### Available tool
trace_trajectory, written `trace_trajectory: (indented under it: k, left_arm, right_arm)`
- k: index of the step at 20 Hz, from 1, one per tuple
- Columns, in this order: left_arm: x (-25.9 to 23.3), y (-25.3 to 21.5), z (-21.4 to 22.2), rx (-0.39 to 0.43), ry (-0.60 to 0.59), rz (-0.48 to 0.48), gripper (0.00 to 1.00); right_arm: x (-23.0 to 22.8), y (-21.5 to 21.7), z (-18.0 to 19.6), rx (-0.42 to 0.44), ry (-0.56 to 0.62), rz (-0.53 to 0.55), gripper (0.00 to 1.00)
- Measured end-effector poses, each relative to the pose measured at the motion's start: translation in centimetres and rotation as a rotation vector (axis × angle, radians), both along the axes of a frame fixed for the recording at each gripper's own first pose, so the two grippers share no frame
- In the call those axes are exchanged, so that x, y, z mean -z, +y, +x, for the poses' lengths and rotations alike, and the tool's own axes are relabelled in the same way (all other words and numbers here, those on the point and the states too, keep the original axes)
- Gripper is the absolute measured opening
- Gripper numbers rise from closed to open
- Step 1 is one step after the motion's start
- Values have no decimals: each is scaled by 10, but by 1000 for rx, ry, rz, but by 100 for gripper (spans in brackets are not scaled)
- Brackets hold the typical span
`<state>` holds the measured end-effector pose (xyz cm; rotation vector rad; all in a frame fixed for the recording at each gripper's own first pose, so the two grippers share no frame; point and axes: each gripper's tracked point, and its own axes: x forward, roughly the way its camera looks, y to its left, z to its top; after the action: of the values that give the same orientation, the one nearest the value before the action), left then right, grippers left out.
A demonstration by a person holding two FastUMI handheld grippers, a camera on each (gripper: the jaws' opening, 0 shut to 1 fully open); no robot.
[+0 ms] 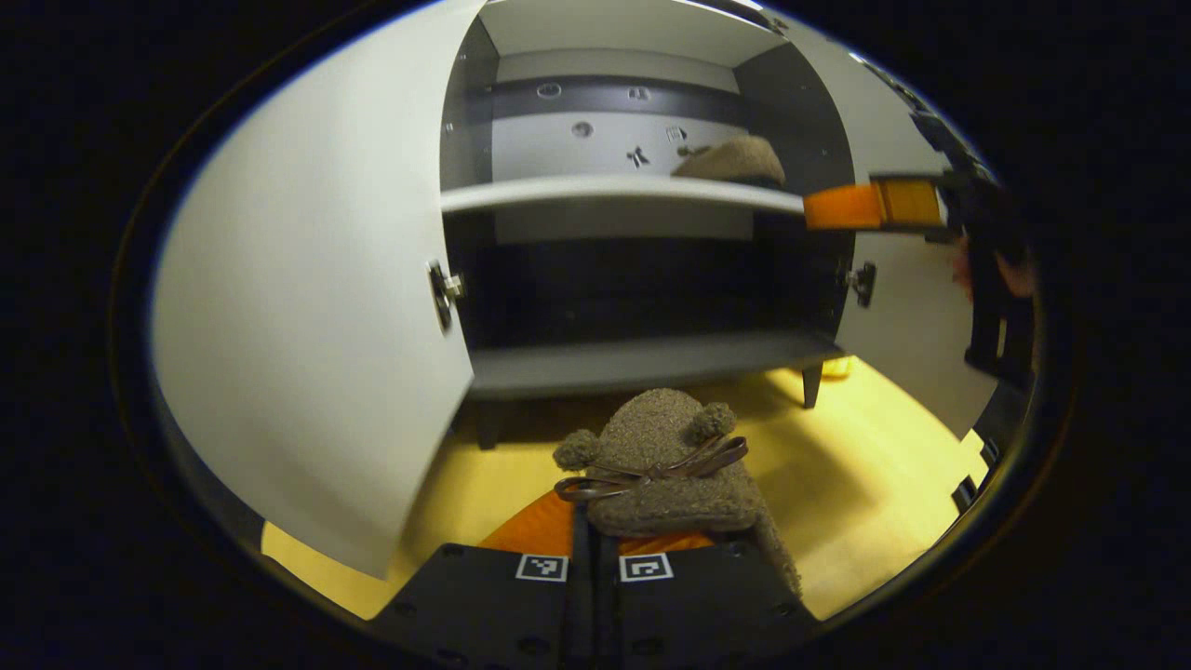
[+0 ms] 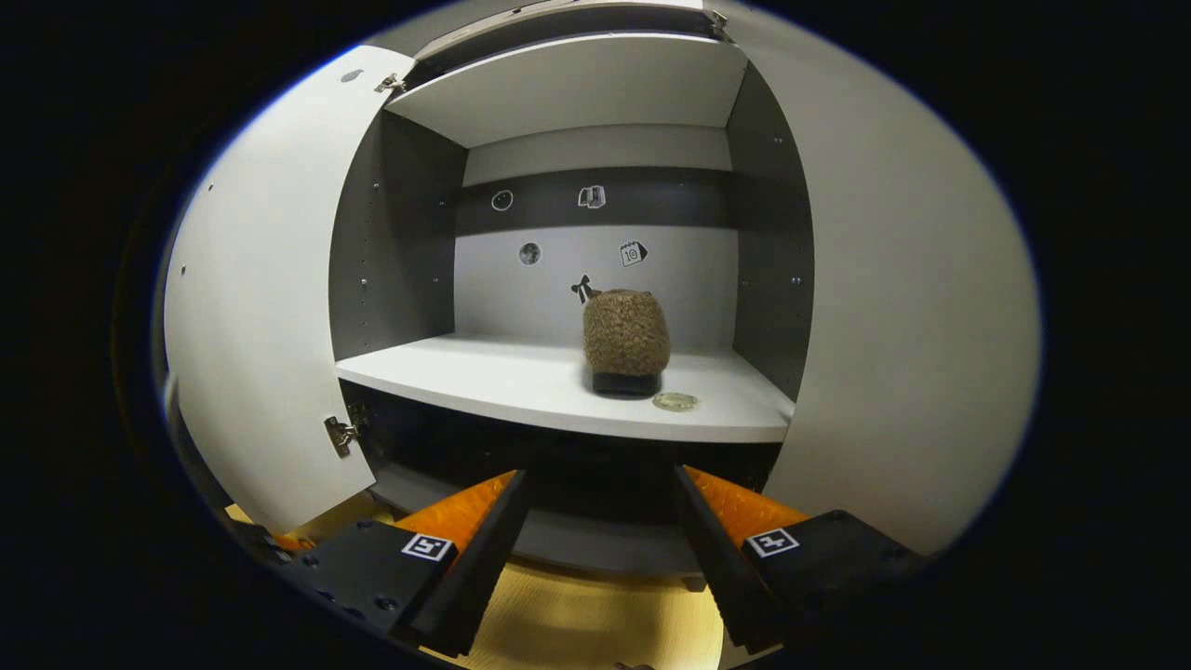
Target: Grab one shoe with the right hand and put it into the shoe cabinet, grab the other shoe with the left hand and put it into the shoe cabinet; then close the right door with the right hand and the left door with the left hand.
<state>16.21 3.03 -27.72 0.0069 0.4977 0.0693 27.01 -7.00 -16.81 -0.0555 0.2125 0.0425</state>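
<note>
The left gripper (image 1: 595, 544) was clamped on one shoe (image 1: 665, 465), low before the shoe cabinet (image 1: 642, 358). The right gripper (image 2: 600, 521), jaws wide, faced the shelved second shoe (image 2: 625, 342).

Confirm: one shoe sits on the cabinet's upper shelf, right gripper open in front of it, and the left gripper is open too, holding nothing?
Not quite. The left gripper is shut on the second shoe, as the left gripper view shows. The rest holds: first shoe on the upper shelf, right gripper open.
</note>
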Motion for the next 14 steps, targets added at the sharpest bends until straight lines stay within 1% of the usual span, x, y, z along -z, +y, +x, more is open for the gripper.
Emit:
trace_trajectory:
  k: [3, 5, 7, 11, 14]
  left_arm:
    - [-68, 6, 14, -33, -64, -14, 6]
    - [-115, 8, 29, -47, -122, -35, 6]
    - [-153, 18, 51, -65, -174, -27, 6]
    - [-207, 43, 105, -114, -245, -2, 6]
    - [-232, 50, 151, -90, -279, 65, 6]
  right_arm:
    - [-10, 19, -3, -43, 5, 25, 98]
    - [-12, 23, -2, -68, 13, -10, 98]
    - [-13, 28, 0, -100, 20, -25, 98]
    - [-17, 42, 6, -155, 63, 62, 99]
    - [-26, 51, 7, -191, 62, 78, 98]
